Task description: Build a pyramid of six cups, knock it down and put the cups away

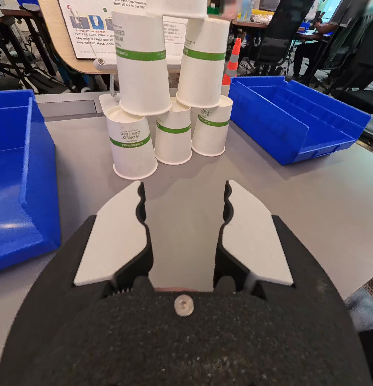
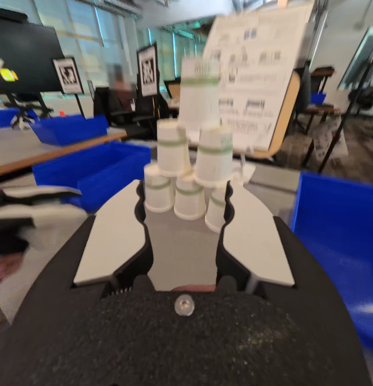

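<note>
Six-cup pyramid, ahead of gripper

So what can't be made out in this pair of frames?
- Top white paper cup with green band: left wrist view, cut off by the top edge.
- Whole cup pyramid: right wrist view, motion-blurred.
- Bottom right cup: right wrist view, partly hidden behind the right tool.
- Left blue plastic bin: left wrist view, cut off by the edge.

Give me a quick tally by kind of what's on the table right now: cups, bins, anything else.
Paper cups, white with a green band, stacked as a pyramid: 6 (bottom 3, middle 2, top 1)
Blue bins: 2 (one, other)
Total: 8
Both grippers, left and right, hold nothing.
</note>
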`<state>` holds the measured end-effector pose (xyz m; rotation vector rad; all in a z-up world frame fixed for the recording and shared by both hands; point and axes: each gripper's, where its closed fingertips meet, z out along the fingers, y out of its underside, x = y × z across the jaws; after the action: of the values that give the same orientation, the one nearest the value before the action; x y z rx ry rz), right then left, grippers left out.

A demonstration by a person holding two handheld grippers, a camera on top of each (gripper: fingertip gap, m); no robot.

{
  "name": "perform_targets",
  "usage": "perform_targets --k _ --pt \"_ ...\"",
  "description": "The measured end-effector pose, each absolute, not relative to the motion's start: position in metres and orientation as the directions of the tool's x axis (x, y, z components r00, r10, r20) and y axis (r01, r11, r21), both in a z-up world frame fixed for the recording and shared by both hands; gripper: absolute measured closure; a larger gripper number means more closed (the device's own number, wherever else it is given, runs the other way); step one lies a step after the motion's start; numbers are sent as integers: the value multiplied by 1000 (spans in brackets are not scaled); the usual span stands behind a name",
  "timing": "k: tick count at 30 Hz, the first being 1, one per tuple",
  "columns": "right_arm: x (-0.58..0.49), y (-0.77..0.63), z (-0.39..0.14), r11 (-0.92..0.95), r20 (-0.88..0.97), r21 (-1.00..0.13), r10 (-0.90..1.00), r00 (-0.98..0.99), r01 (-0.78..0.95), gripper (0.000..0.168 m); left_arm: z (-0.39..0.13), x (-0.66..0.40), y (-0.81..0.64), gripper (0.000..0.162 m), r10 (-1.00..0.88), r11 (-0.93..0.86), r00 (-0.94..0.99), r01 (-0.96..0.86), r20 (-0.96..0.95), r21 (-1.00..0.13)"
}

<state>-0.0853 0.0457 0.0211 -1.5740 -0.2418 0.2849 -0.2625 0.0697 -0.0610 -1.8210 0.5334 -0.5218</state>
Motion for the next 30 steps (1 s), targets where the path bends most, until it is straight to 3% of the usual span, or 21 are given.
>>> perform_targets --k 3,6,9,13,30 --pt "-74 36 -58 -158 -115 -985 272 955 -73 93 -64 -271 59 89 -588 -266 801 -55 116 -962" --pt "-53 31 -89 -162 -95 -985 196 976 -63 94 -66 -276 50 90 -602 -265 776 28 188 -964" --pt "-49 32 -79 -118 -112 -989 196 974 -90 95 -73 -278 52 90 -603 -269 777 18 183 -963" --pt "-47 34 -77 -77 -9 -997 148 989 2 95 -91 -278 63 90 -597 -250 796 -70 97 -966" --pt "-56 36 -75 -49 44 -997 173 984 53 94 -90 -283 64 90 -588 -247 802 -59 102 -967"
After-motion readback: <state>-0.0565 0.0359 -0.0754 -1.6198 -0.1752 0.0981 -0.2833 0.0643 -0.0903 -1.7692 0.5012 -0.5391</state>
